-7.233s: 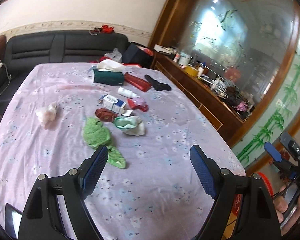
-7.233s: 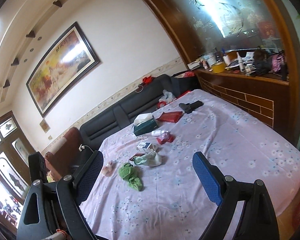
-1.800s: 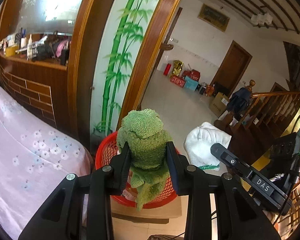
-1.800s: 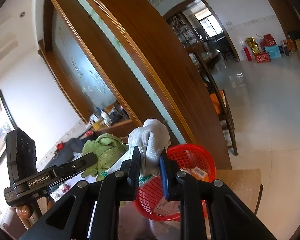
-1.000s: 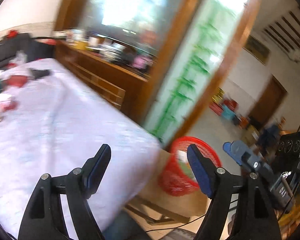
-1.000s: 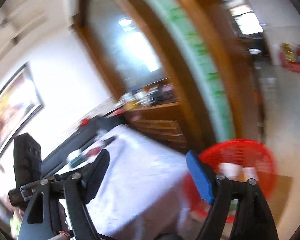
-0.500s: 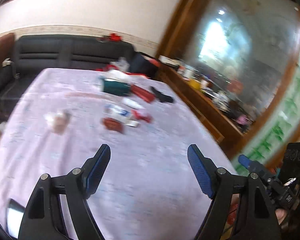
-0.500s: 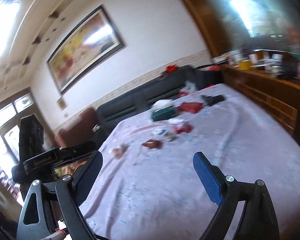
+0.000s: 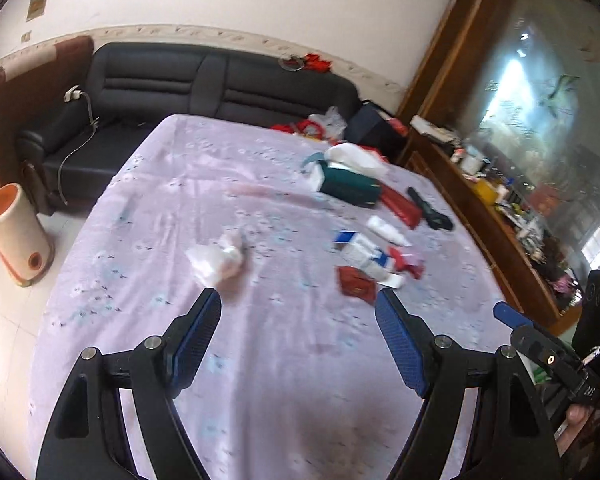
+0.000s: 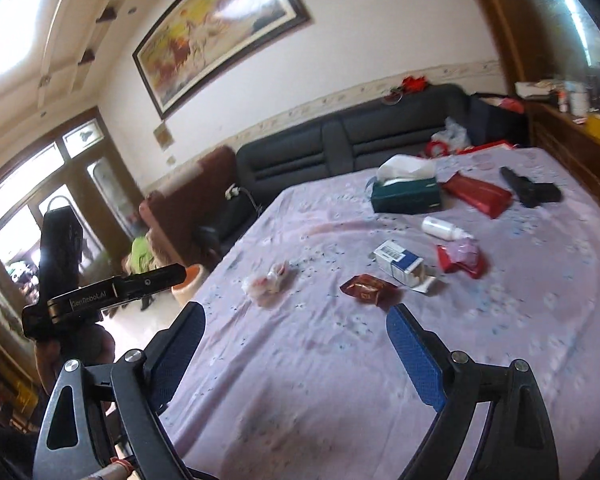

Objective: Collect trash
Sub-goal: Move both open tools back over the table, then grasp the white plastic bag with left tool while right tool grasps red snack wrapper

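Both grippers hang open and empty over the near part of a table with a lilac flowered cloth (image 9: 284, 380). My left gripper (image 9: 298, 300) faces a crumpled white tissue wad (image 9: 218, 260), a dark red wrapper (image 9: 356, 283), a blue and white carton (image 9: 360, 250) and a red and pink wrapper (image 9: 406, 262). From my right gripper (image 10: 296, 314) the same tissue wad (image 10: 268, 282), dark red wrapper (image 10: 368, 289), carton (image 10: 400, 263) and red and pink wrapper (image 10: 462, 258) lie a little ahead. The trash basket is out of view.
Further back stand a green tissue box (image 10: 406, 194), a small white bottle (image 10: 444, 229), a red pouch (image 10: 478, 192) and a black object (image 10: 534, 191). A black sofa (image 9: 180, 84) lies behind the table, a wooden sideboard (image 9: 496, 216) to the right, an orange and cream appliance (image 9: 14, 236) on the floor left.
Both grippers have swung away from the red basket, where the green cloth and white cloth were let go, back over the table. The right jaws stand wider than a second ago.
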Tool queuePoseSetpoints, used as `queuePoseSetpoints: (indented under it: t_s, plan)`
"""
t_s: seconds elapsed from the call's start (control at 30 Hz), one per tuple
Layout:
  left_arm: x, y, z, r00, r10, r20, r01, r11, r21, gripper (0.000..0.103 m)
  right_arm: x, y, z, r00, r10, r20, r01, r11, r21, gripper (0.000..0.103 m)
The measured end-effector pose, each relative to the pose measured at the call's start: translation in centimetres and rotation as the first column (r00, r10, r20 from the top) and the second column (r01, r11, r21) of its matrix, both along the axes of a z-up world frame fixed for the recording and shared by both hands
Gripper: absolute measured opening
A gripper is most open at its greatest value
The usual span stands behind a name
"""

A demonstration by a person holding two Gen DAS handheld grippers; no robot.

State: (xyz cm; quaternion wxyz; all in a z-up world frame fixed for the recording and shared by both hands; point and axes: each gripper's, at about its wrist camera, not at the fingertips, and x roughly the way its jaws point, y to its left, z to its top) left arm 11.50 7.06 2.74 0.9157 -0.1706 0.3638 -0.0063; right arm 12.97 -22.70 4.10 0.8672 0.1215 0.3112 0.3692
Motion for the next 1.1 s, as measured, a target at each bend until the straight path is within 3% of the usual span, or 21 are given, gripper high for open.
queuePoseSetpoints:
  t_s: [0.27, 0.47, 0.6, 0.77, 0.8, 0.9, 0.93, 1.0, 1.1]
  plan:
    - [5.6, 1.9, -3.4, 0.997, -0.004, -0.082, 0.009, 0.998, 0.058, 0.078, 7.7, 4.7, -4.3, 0.985, 0.151, -0.079, -0.156, 0.985, -0.066, 0.095]
    - [9.4, 1.9, -6.1, 0.987, -0.054, -0.151, 0.073, 0.99, 0.12, 0.078, 12.2, 7.1, -7.4, 0.985, 0.126, -0.121, -0.143, 0.979, -0.145, 0.091]
    - [11.7, 1.6, -7.6, 0.98, -0.046, -0.193, 0.083, 0.979, 0.188, 0.078, 15.4, 7.7, -9.6, 0.976, 0.103, -0.193, -0.128, 0.984, -0.125, 0.087]
    - [14.5, 1.6, -10.9, 0.942, -0.035, -0.333, 0.111, 0.971, 0.212, 0.078, 17.3, 8.7, -11.5, 0.964, 0.095, -0.249, -0.132, 0.982, -0.136, 0.084]
    - [14.6, 1.6, -11.2, 0.94, -0.031, -0.339, 0.109, 0.971, 0.215, 0.077, 17.4, 9.0, -11.7, 0.963, 0.094, -0.252, -0.134, 0.98, -0.146, 0.082]
    - [14.1, 1.7, -11.3, 0.941, -0.024, -0.337, 0.102, 0.971, 0.216, 0.059, 17.4, 9.1, -12.0, 0.963, 0.086, -0.254, -0.13, 0.978, -0.163, 0.073]
    - [14.0, 1.8, -11.3, 0.942, -0.02, -0.336, 0.1, 0.97, 0.222, 0.052, 17.2, 9.1, -12.0, 0.961, 0.096, -0.258, -0.141, 0.977, -0.159, 0.064]
    - [13.8, 1.7, -11.4, 0.941, -0.013, -0.338, 0.097, 0.968, 0.233, 0.041, 16.5, 9.3, -11.9, 0.958, 0.12, -0.261, -0.168, 0.971, -0.171, 0.062]
    - [13.6, 1.6, -11.6, 0.936, -0.01, -0.352, 0.103, 0.963, 0.248, 0.034, 15.3, 9.7, -11.9, 0.963, 0.127, -0.239, -0.18, 0.959, -0.217, 0.065]
